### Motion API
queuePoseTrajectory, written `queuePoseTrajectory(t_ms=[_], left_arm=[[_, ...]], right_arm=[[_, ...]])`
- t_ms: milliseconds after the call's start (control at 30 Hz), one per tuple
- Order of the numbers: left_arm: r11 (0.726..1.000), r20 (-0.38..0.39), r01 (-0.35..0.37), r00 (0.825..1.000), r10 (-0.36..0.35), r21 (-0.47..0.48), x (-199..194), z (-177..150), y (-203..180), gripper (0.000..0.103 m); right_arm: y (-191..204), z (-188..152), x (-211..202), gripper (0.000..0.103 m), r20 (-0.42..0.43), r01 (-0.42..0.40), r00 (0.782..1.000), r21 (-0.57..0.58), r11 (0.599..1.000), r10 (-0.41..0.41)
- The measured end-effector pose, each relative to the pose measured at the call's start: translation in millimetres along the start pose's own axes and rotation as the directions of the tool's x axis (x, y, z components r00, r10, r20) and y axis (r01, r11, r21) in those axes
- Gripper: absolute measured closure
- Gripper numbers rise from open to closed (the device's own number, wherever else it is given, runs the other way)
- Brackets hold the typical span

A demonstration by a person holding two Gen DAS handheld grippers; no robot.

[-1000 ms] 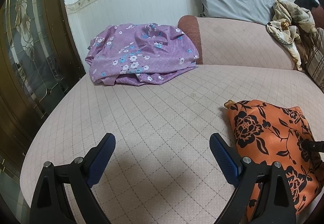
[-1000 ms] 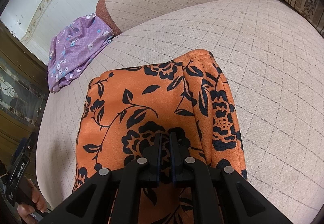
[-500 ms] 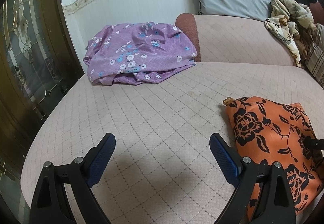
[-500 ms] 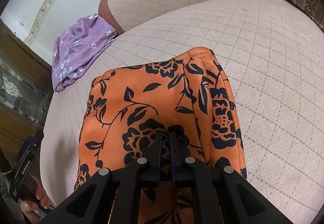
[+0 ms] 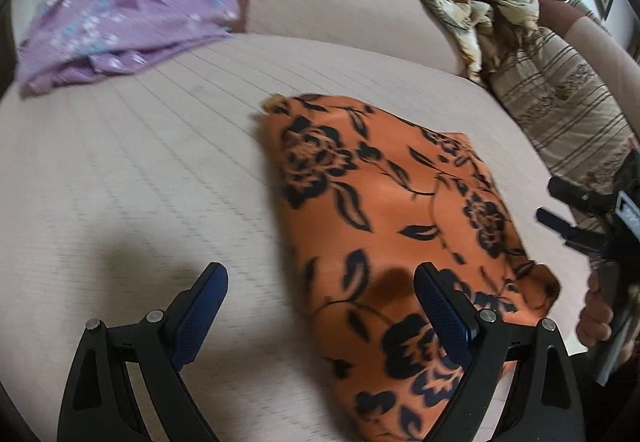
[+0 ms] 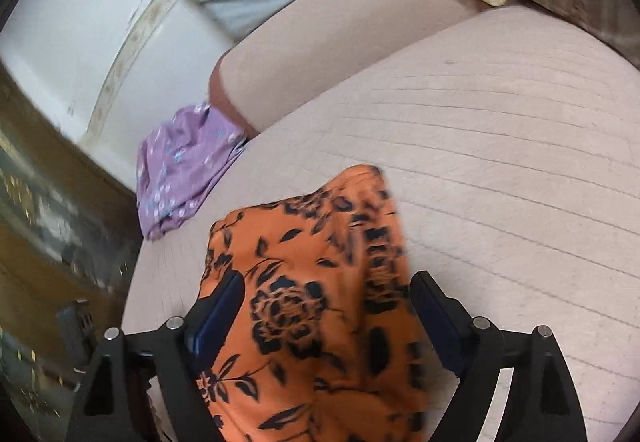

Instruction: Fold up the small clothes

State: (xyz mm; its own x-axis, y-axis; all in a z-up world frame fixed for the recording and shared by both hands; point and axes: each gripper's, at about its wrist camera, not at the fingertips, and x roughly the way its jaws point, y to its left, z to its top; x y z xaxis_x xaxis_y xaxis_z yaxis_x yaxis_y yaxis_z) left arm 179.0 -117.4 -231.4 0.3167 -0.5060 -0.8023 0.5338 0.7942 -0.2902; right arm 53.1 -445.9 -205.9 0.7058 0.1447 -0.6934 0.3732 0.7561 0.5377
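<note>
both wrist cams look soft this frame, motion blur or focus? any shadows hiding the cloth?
Left wrist: motion smear on the purple floral garment and the sofa seat quilting; one finger shadow on the orange floral garment. Right wrist: streakier, orange floral garment edges smeared; strong fisheye curving in both.

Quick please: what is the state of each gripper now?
Left gripper: open, holding nothing.
Right gripper: jaws just opened, now open; orange cloth lies between them, not gripped.
</note>
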Motion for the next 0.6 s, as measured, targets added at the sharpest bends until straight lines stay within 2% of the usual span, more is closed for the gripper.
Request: queuePoseTrajectory(t_ms=[167, 233, 333, 400, 500, 567, 600], left_arm=[[0.990, -0.049, 0.117, 0.991, -0.121, -0.078, 19, 3, 3, 0.009], [0.981, -0.080, 0.171, 0.981, -0.179, -0.096, 28, 4, 4, 0.009], [0.968, -0.129, 0.214, 0.964, -0.231, -0.129, 43, 1, 5, 0.008], [0.966, -0.117, 0.223, 0.964, -0.238, -0.127, 44, 2, 4, 0.008], [0.964, -0.115, 0.238, 0.961, -0.252, -0.122, 44, 4, 0, 0.008], [0.966, -0.108, 0.234, 0.963, -0.246, -0.111, 45, 4, -2, 0.009], [0.967, -0.103, 0.233, 0.964, -0.243, -0.103, 45, 4, -4, 0.009]], right_arm=[[-40, 8, 9, 0.016, -0.065, -0.058, 0.996, 0.155, 0.986, 0.069], [-49, 9, 17, 0.016, -0.089, -0.072, 0.992, 0.195, 0.978, 0.091], [-54, 7, 39, 0.016, -0.163, -0.088, 0.978, 0.235, 0.968, 0.129], [-55, 2, 59, 0.016, -0.231, -0.093, 0.960, 0.263, 0.960, 0.157], [-43, 2, 72, 0.016, -0.233, -0.102, 0.960, 0.211, 0.972, 0.152], [-32, -1, 84, 0.019, -0.252, -0.131, 0.951, 0.201, 0.971, 0.180], [-27, -3, 89, 0.022, -0.263, -0.121, 0.950, 0.189, 0.974, 0.169]])
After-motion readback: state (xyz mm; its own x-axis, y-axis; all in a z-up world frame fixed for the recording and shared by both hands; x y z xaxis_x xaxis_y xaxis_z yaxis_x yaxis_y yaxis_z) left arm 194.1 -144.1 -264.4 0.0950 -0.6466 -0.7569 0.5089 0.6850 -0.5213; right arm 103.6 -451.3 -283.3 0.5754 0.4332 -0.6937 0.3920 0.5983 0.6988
